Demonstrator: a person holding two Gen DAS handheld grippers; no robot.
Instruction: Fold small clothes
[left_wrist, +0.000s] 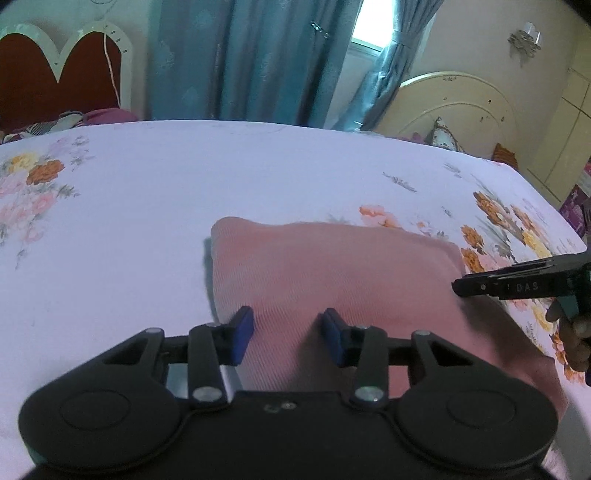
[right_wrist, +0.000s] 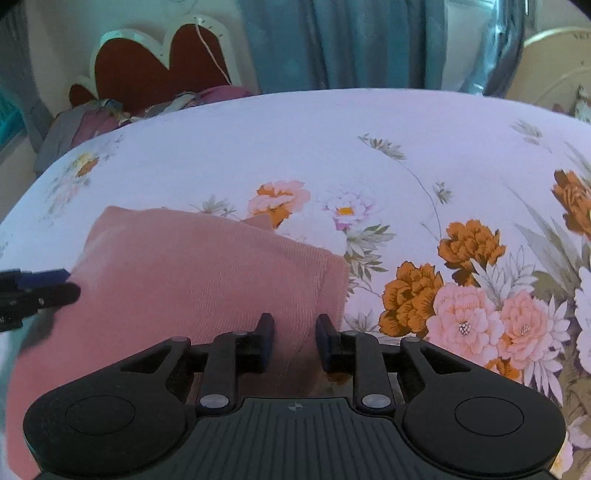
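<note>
**Both grippers over the pink garment**

My left gripper (left_wrist: 288, 334) has its fingers partly open over the pink garment (left_wrist: 332, 273), gripping nothing. My right gripper (right_wrist: 294, 338) stands narrower near the garment's right edge, also empty. The garment lies flat on the floral bedsheet (right_wrist: 332, 125); teal curtains (left_wrist: 251, 59) hang beyond.

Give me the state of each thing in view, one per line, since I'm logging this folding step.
Pink ribbed garment: lying folded on the bed, not gripped.
Left gripper: open, jaws apart over the garment.
Right gripper: open, jaws apart at the garment's right edge.
White floral bedsheet: spread flat.
Blue curtains: drawn, gap at right.
</note>
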